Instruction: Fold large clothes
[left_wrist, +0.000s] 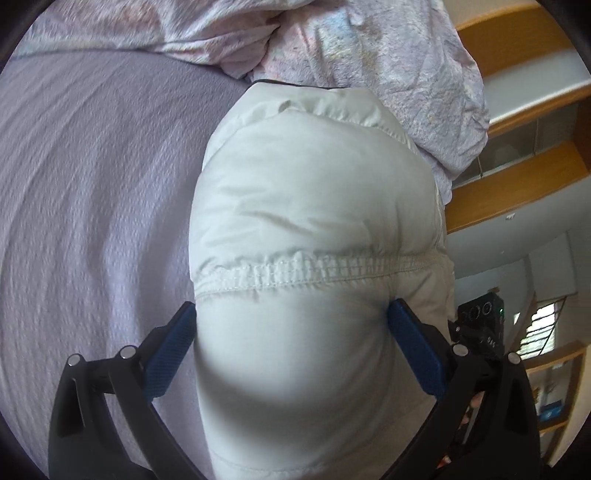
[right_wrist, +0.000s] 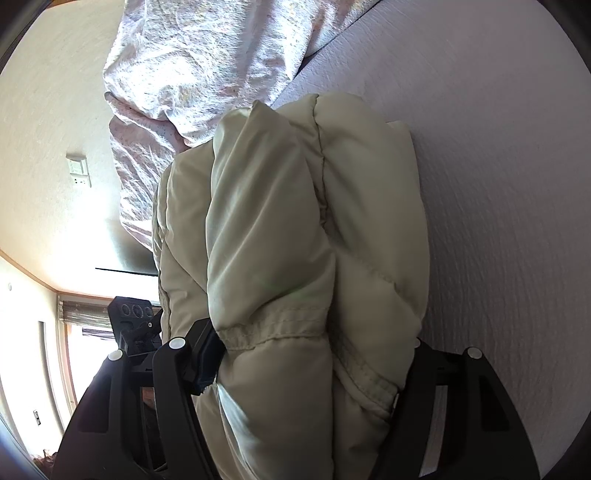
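Note:
A cream puffy down jacket (left_wrist: 314, 206) fills the middle of the left wrist view, with a stitched elastic seam across it. My left gripper (left_wrist: 291, 317) is shut on the jacket, its blue pads (left_wrist: 413, 347) pressing in from both sides. In the right wrist view the same jacket (right_wrist: 280, 229) hangs bunched in thick folds. My right gripper (right_wrist: 310, 354) is shut on the jacket; one finger (right_wrist: 201, 354) shows at the left, the other is hidden by the fabric. Both grippers hold the jacket over the lilac bed sheet (left_wrist: 92, 177).
A crumpled pale floral duvet (left_wrist: 332, 40) lies at the head of the bed, also in the right wrist view (right_wrist: 192, 66). Wooden shelves (left_wrist: 524, 173) stand at the right. The other gripper's camera (left_wrist: 480, 325) shows past the jacket. A wall with a switch (right_wrist: 77, 166) is at the left.

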